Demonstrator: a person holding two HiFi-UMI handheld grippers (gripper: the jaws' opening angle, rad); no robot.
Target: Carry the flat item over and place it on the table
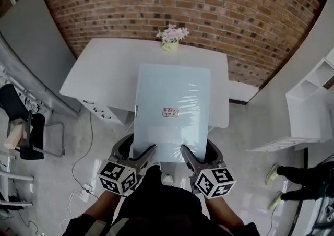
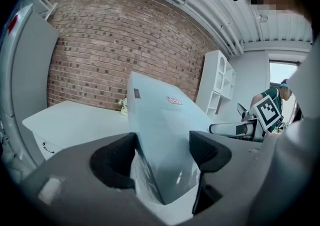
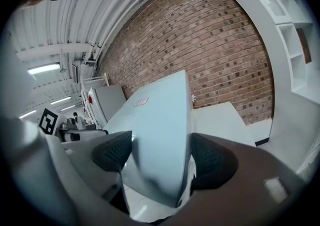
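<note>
A flat pale-blue panel wrapped in clear film, with a small red-printed label, is held level in front of me, its far end over the white table. My left gripper is shut on its near left edge, and my right gripper is shut on its near right edge. In the left gripper view the panel runs away between the jaws of the left gripper. The right gripper view shows the panel clamped in the right gripper.
A small vase of pink flowers stands at the table's far edge by the brick wall. White shelving is on the right, a black chair on the left. Cables lie on the floor. Another person's legs show at the lower right.
</note>
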